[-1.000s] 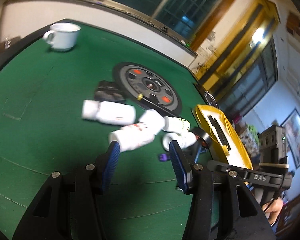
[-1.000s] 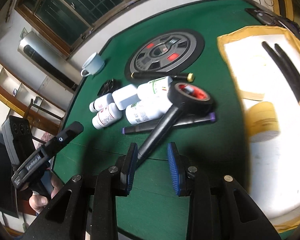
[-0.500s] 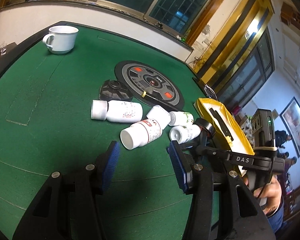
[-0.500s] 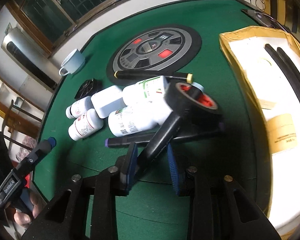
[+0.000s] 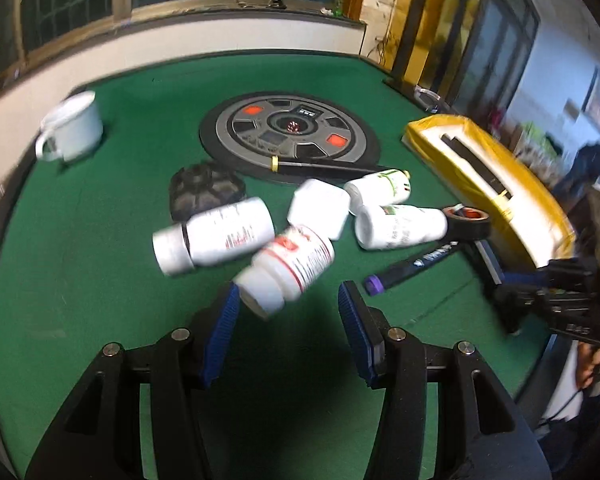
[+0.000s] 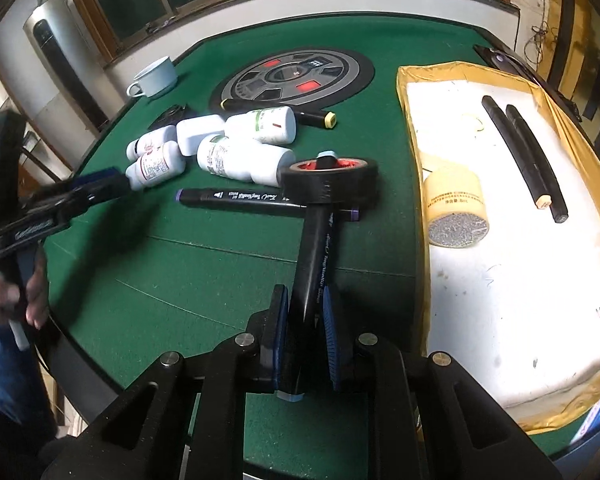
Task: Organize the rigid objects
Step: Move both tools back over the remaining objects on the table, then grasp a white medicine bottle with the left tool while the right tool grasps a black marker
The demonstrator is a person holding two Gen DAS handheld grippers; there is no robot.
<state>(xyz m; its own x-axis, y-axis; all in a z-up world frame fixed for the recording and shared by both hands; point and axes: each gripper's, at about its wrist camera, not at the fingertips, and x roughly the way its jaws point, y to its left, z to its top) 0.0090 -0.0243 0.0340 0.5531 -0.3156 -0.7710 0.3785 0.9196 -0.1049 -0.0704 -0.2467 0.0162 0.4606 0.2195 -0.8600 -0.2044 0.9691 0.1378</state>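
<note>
Several white pill bottles lie in a heap on the green table [image 5: 80, 288]. My left gripper [image 5: 288, 300] is open, its fingertips on either side of the cap of the nearest red-labelled bottle [image 5: 288, 264]; it also shows in the right wrist view [image 6: 158, 166]. My right gripper [image 6: 306, 308] is shut on a black marker [image 6: 318, 252], whose far end reaches into a black tape roll [image 6: 328, 180]. A second black marker with purple ends [image 6: 240, 198] lies on the felt beside the roll.
A yellow-wrapped white tray [image 6: 500, 280] at right holds two black markers [image 6: 528, 160] and a yellow jar [image 6: 454, 204]. A round grey control disc [image 5: 290, 132], a white cup [image 5: 72, 126] and a black ribbed piece [image 5: 204, 192] lie beyond the bottles.
My left gripper has moved forward to the red-labelled bottle. My right gripper has closed on the black marker and pulled back toward the table's near edge.
</note>
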